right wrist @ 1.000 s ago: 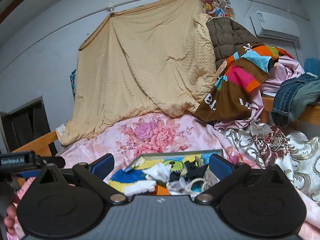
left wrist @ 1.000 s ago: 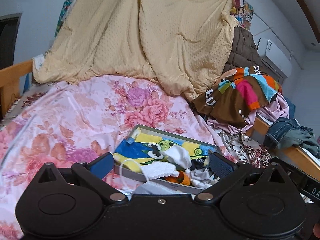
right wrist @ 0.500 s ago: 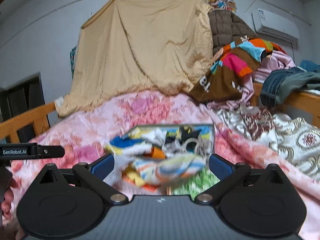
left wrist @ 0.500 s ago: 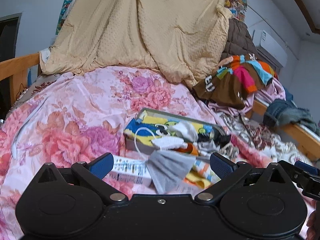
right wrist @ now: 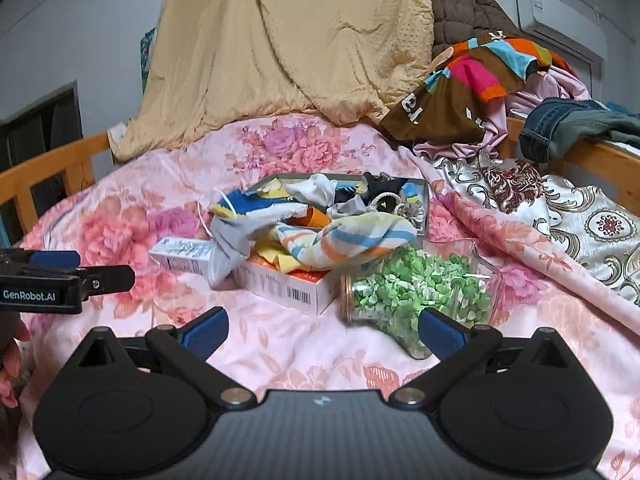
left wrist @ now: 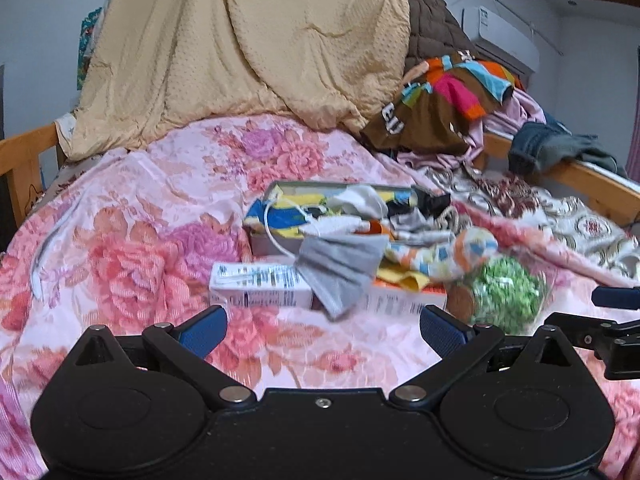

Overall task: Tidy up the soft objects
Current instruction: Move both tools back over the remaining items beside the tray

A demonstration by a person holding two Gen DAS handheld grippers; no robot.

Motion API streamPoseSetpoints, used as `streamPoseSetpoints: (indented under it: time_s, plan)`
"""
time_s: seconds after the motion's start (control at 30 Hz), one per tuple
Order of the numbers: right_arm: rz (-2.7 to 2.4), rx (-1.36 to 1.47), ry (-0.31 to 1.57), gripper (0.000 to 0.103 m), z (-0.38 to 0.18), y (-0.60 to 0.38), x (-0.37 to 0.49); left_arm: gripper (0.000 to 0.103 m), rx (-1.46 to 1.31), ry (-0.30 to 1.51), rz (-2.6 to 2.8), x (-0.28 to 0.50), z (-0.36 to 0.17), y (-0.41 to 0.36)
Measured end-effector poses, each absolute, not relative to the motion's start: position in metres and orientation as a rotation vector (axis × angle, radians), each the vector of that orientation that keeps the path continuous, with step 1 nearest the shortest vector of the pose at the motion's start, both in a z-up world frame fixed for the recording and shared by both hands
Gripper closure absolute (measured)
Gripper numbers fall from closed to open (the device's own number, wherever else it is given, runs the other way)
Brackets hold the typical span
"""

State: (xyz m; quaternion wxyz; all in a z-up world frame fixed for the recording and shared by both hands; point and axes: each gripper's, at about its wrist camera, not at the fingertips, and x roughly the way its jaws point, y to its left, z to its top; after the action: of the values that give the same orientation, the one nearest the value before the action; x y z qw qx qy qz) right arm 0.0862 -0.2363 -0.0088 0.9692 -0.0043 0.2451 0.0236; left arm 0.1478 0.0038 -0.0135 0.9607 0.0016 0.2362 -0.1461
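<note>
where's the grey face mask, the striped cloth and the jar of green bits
grey face mask (left wrist: 340, 270), left wrist view, middle of its pleated front
striped cloth (right wrist: 352, 238), right wrist view, middle of the bunched fabric
jar of green bits (right wrist: 416, 288), right wrist view, clear side wall over the green filling

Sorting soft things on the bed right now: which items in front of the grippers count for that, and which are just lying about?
For the job:
- gray face mask
- striped cloth
- tray with its pile of small fabric pieces
- both grippers, open: left gripper, right gripper

Just lying about:
- white carton
- orange-topped box
- jar of green bits
- tan blanket
</note>
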Motion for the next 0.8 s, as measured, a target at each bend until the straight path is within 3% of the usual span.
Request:
streamPoseSetpoints:
  time_s: [0.8]
  plan:
    - [0.015, 0.006, 0.452, 0.000, -0.010, -0.240, 0.102, 0.001, 0.033, 0.529, -0.306, 0.161, -0.037, 0.005]
